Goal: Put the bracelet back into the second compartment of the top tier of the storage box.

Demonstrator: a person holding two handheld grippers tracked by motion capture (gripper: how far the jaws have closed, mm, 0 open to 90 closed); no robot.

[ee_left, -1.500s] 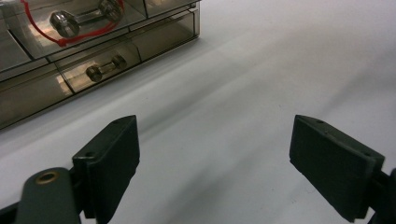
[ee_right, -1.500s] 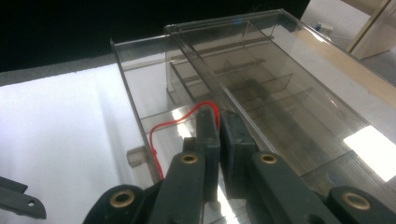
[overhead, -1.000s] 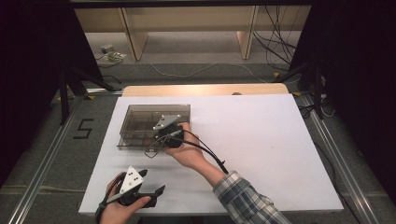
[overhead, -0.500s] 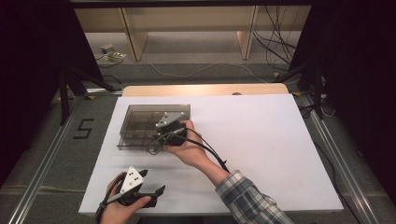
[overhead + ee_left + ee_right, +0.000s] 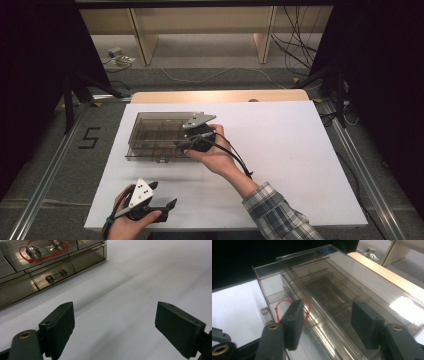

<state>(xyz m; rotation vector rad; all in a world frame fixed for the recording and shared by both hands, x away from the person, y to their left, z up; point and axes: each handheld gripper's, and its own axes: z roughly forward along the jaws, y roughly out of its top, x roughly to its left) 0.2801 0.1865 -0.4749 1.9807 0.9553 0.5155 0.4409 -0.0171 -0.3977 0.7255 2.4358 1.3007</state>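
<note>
the white table carries a smoky clear compartment box, long axis left-right. the right gripper, jaws parted, straddles its raised lid; the left gripper, wide and empty, rests well nearer the person.

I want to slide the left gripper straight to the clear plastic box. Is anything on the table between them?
Nothing: in the left gripper view, bare white table runs from the open left gripper to the box.
</note>
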